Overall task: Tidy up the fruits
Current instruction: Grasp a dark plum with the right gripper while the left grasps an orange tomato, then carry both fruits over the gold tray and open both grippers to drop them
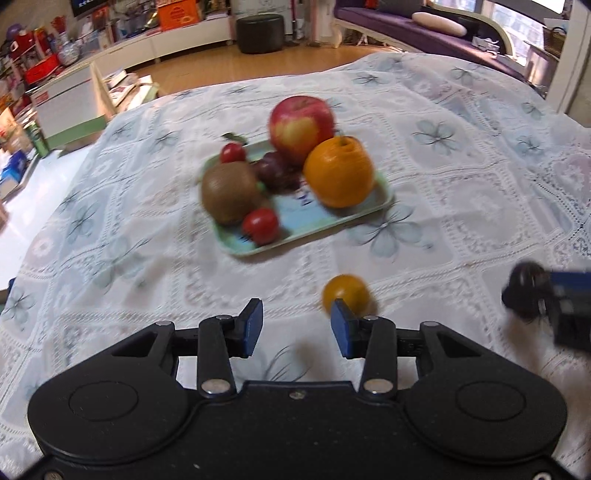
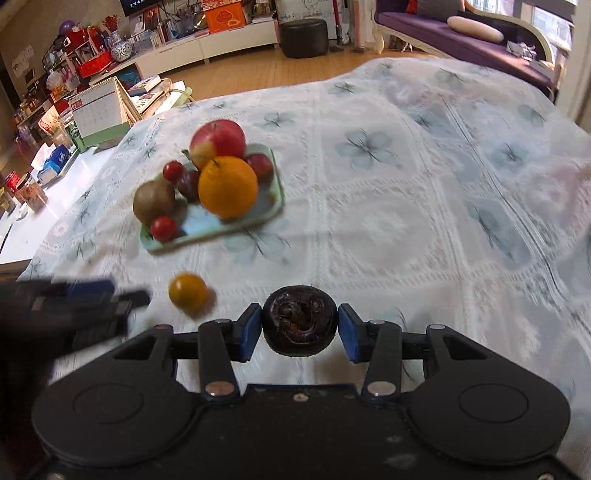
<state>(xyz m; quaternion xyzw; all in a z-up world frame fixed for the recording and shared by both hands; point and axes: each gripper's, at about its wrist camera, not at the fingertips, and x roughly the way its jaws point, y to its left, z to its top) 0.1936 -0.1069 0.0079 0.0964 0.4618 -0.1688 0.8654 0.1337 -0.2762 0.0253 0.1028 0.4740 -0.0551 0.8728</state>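
A pale green tray point(image 1: 343, 221) point(image 2: 275, 206) on the floral tablecloth holds an apple point(image 1: 301, 123) point(image 2: 218, 142), an orange point(image 1: 338, 171) point(image 2: 228, 186), a kiwi point(image 1: 231, 194) point(image 2: 154, 201), dark grapes point(image 1: 273, 170) and small red tomatoes point(image 1: 260, 225) point(image 2: 163, 228). A small yellow-orange fruit point(image 1: 347, 293) point(image 2: 187, 290) lies on the cloth in front of the tray. My left gripper point(image 1: 297, 328) is open and empty, its right finger just in front of that fruit. My right gripper point(image 2: 300, 326) is shut on a dark purple round fruit point(image 2: 300, 321), also seen from the left wrist view point(image 1: 524, 293).
The table's left edge drops to a white side surface with boxes point(image 2: 55, 162) and a desk calendar point(image 2: 98, 110). A black stool point(image 1: 260, 33) and a purple sofa point(image 1: 417, 22) stand beyond the far edge. Open cloth lies to the right of the tray point(image 2: 406, 206).
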